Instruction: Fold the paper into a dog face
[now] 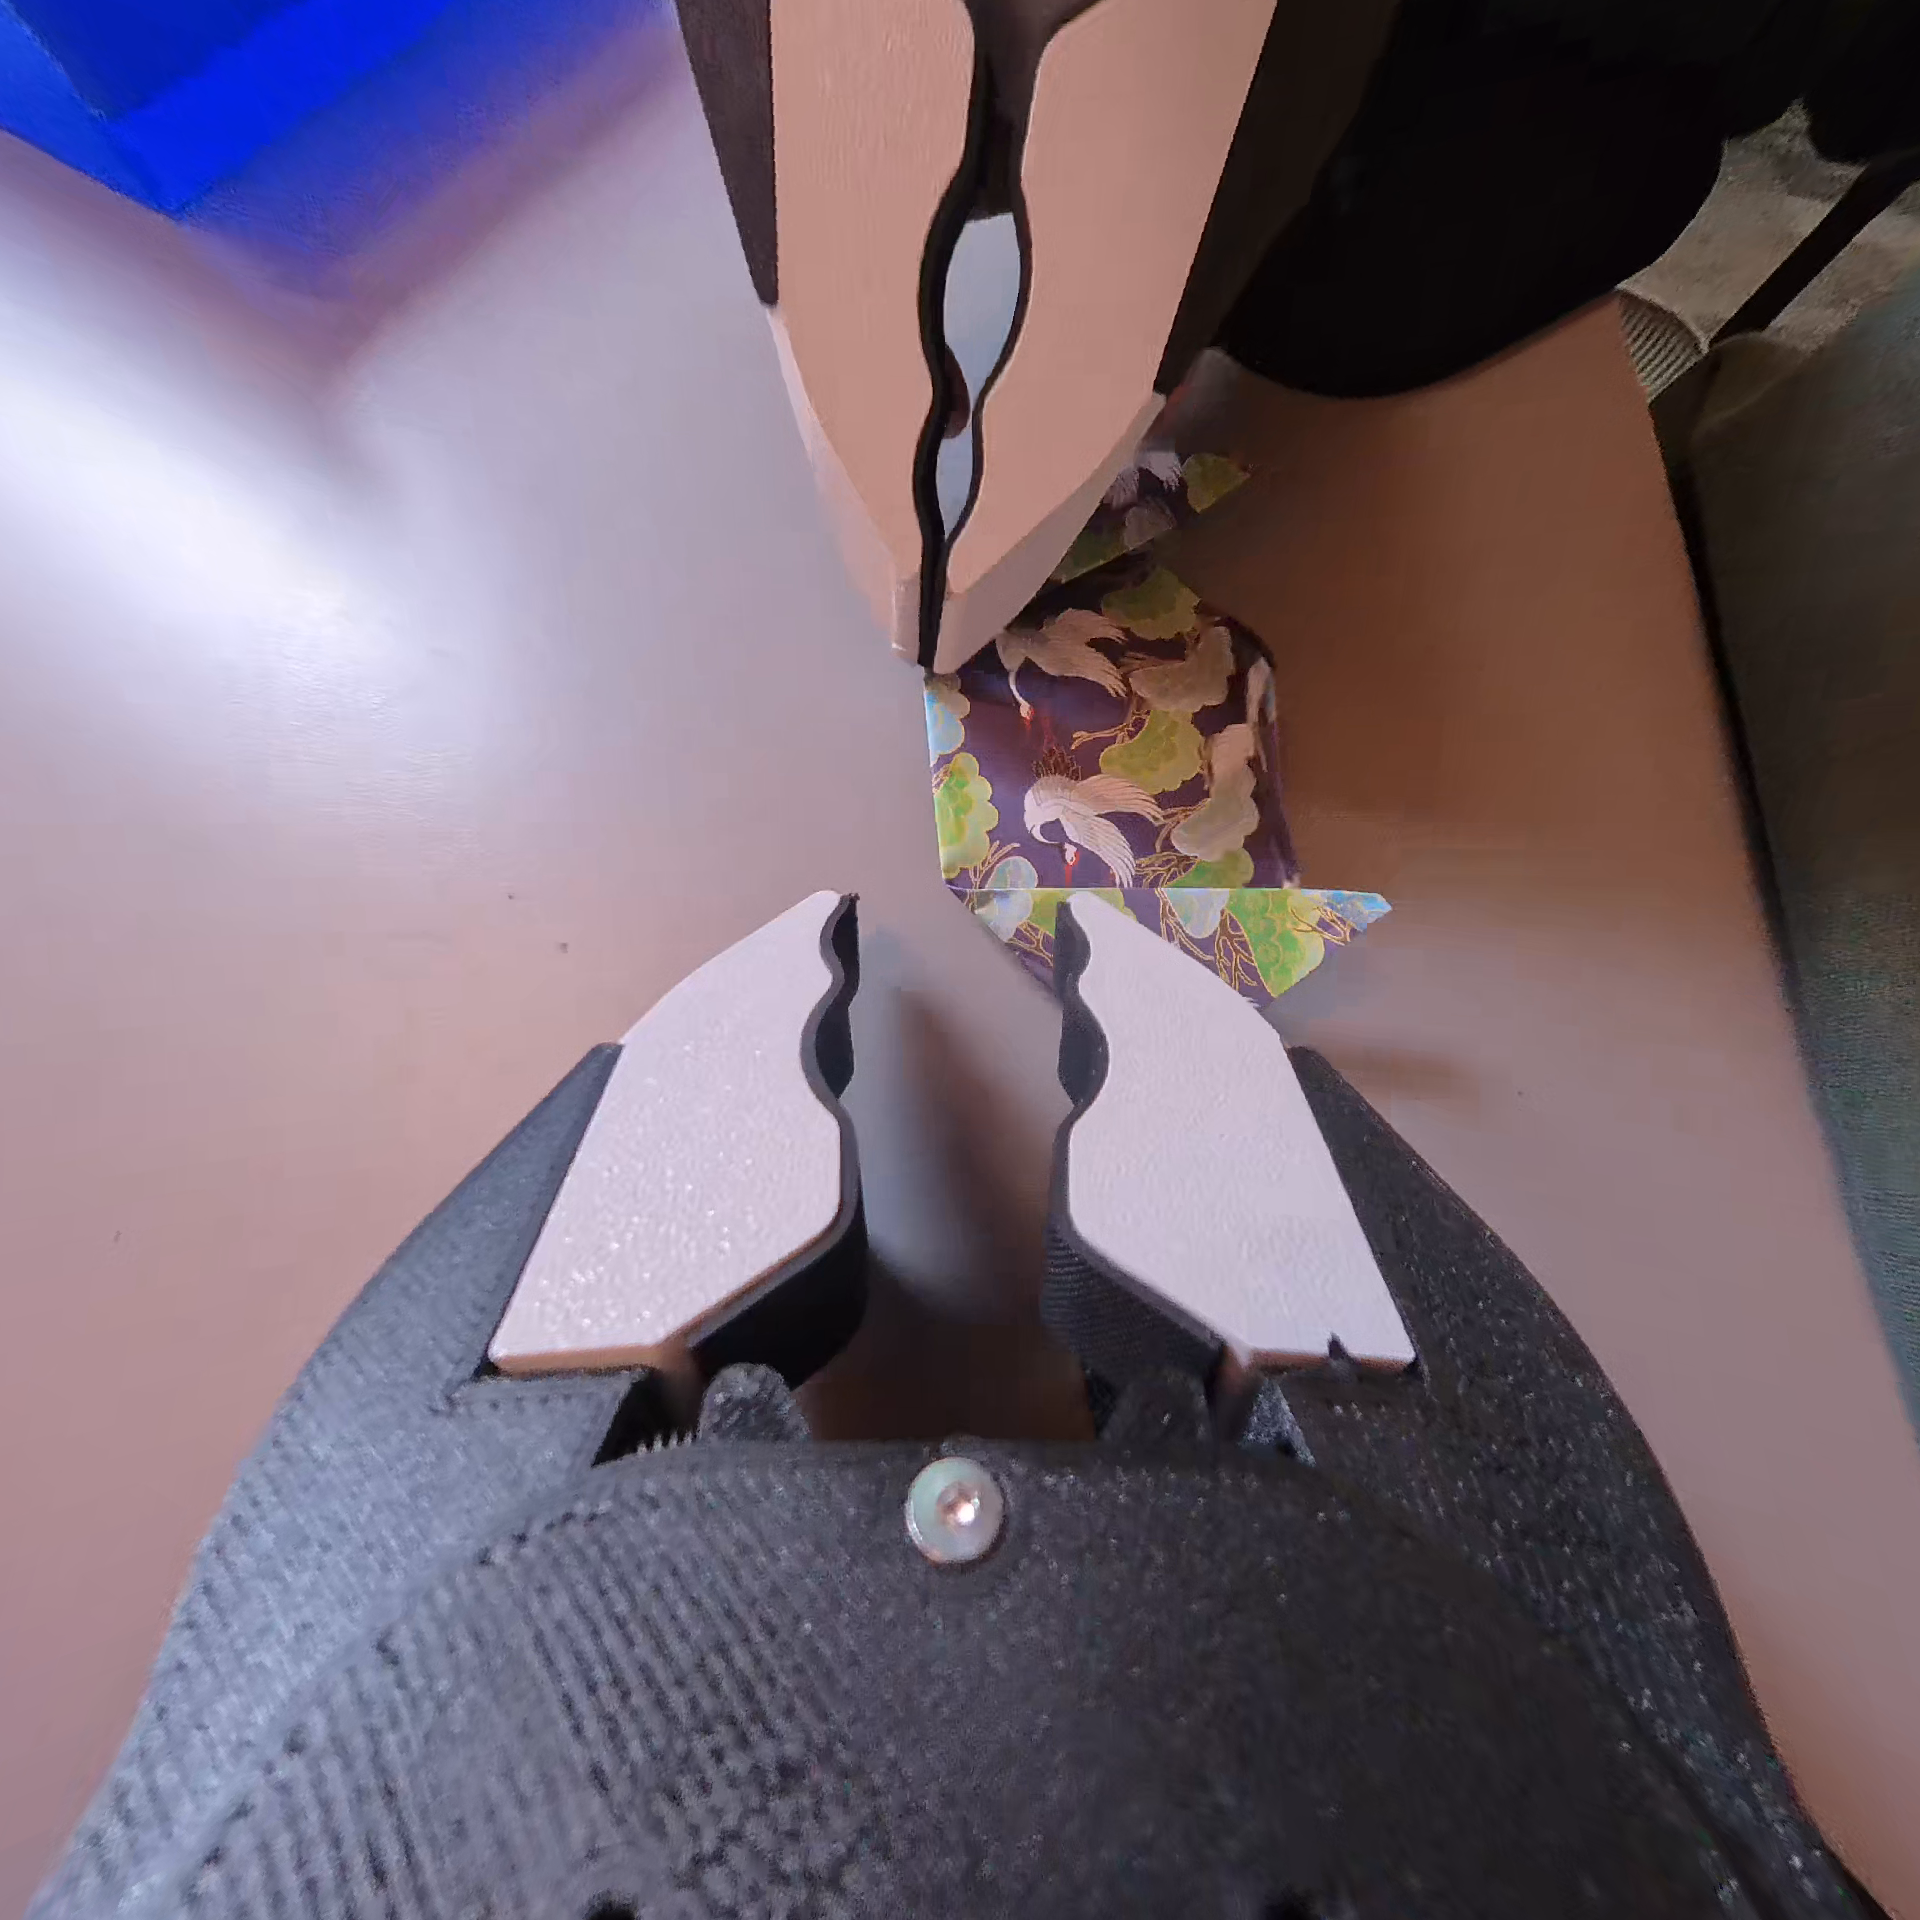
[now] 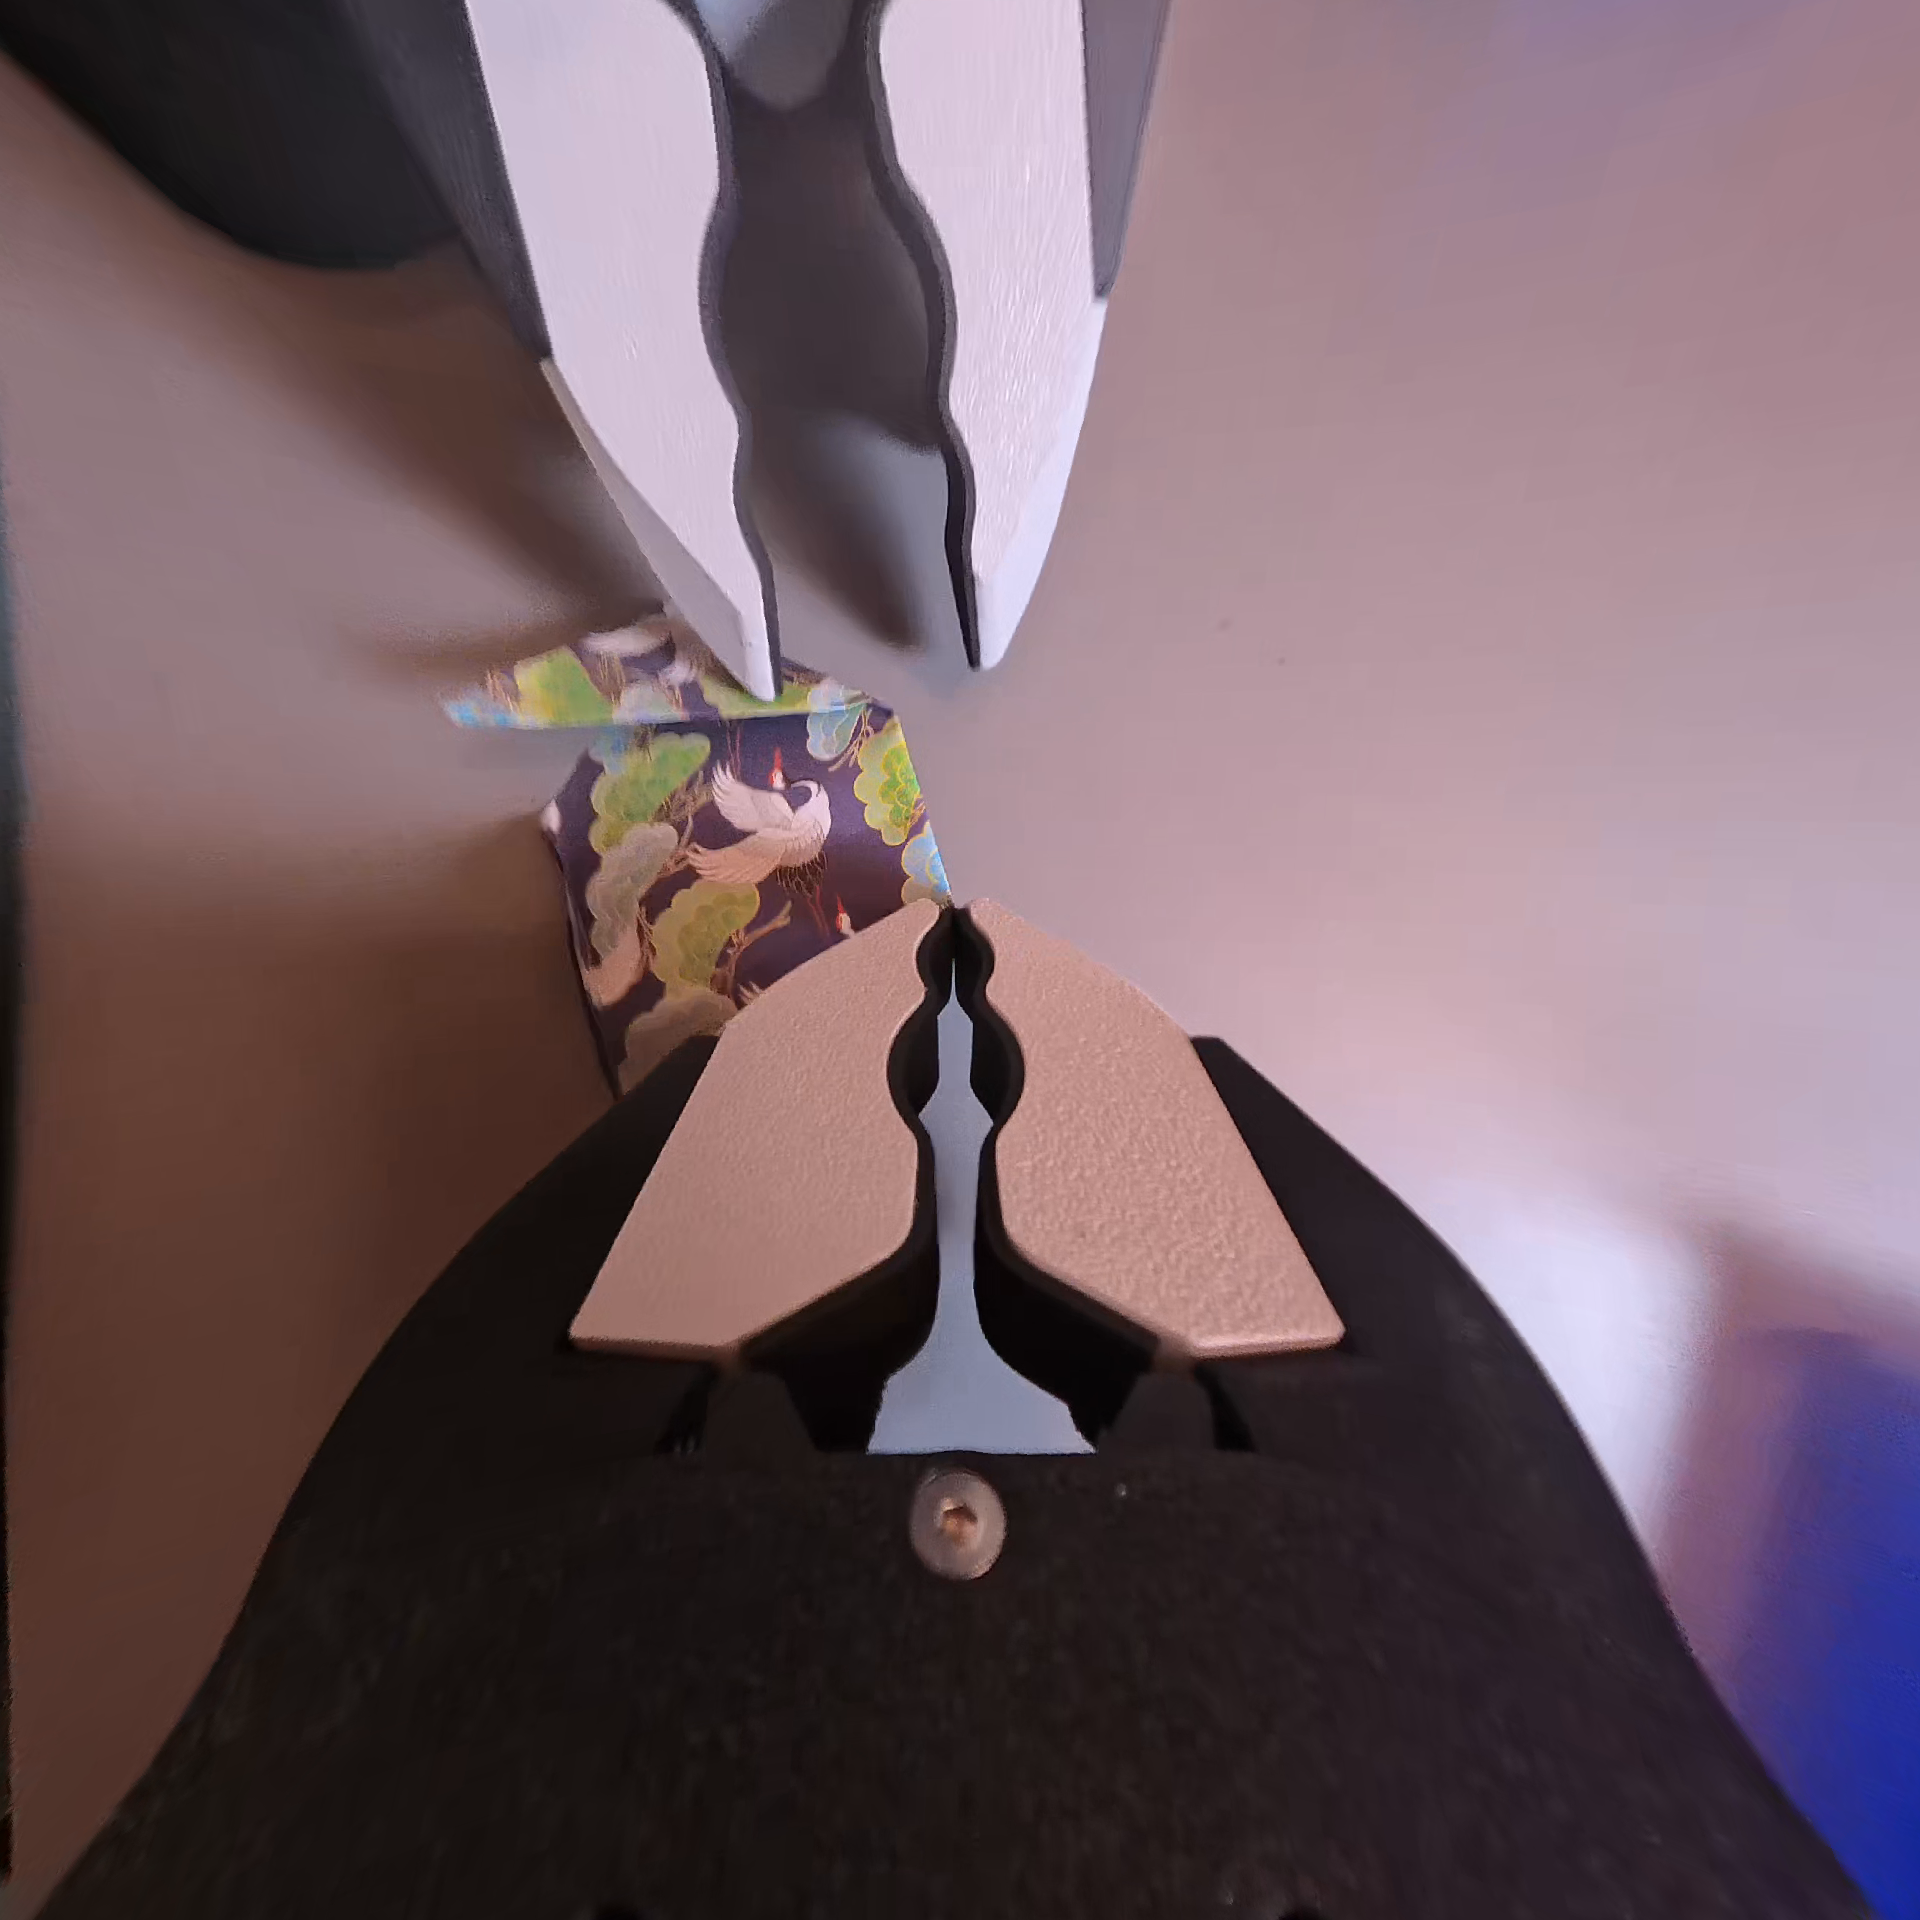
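Observation:
The patterned paper (image 1: 1112, 779), dark purple with cranes and green trees, lies partly folded on the pale table (image 1: 416, 727), one layer curving up. A folded flap (image 1: 1268, 925) runs along its near edge. My left gripper (image 1: 958, 914) is open, and one fingertip (image 1: 1081, 925) rests on that flap. My right gripper (image 1: 925, 649) comes in from above, shut, its tips pinching the paper's far left corner. In the right wrist view my right gripper (image 2: 954, 914) is shut at the paper's (image 2: 727, 852) corner, and the open left gripper (image 2: 871, 665) stands beyond.
A blue object (image 1: 156, 104) sits at the far left of the table and shows in the right wrist view (image 2: 1849, 1558). A dark shape (image 1: 1455, 208) looms behind the paper. The table edge and grey-green floor (image 1: 1818, 727) lie to the right. Spacing between my two grippers at the tips: around 5 centimeters.

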Motion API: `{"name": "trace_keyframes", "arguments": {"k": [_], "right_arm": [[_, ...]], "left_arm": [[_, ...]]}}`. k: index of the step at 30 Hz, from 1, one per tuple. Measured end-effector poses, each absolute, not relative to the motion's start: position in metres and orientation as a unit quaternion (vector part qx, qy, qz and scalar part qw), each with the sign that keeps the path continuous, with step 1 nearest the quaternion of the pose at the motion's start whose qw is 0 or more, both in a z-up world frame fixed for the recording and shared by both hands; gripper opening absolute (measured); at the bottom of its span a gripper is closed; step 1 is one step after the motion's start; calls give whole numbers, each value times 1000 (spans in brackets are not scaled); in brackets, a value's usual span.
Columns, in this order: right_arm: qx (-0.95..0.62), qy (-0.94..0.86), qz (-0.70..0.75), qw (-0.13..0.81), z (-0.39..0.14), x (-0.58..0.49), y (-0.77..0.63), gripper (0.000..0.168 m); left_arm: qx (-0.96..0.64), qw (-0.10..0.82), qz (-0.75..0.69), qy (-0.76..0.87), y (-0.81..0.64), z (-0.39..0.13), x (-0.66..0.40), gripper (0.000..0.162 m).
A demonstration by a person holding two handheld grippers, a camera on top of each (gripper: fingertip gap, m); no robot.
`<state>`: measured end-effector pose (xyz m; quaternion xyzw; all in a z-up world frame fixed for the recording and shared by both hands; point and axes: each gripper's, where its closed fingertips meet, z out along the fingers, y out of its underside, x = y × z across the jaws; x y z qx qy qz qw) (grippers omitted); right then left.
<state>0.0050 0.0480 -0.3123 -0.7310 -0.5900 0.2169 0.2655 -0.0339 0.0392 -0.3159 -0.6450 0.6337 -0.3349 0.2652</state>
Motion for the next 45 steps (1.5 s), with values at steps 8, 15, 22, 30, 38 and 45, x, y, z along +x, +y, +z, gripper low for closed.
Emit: {"name": "trace_keyframes", "arguments": {"k": [8,15,22,30,38,45], "right_arm": [[-695,-563,251,370,-261,3,58,0],[-686,-528,295,405,-242,3,62,0],[-687,-487,374,389,-234,26,71,45],[-703,-381,506,323,-229,27,75,0],[-707,-233,607,277,-223,40,92,0],[-692,-319,553,337,-219,33,86,5]], "left_arm": [[-641,255,-421,589,35,-298,-29,39],[-625,274,-456,571,39,-281,-28,0],[-636,236,-524,515,48,-267,-40,0],[-632,222,-599,439,58,-252,-41,0],[-635,252,-631,368,81,-238,-46,1],[-635,247,-638,357,82,-236,-49,0]]}}
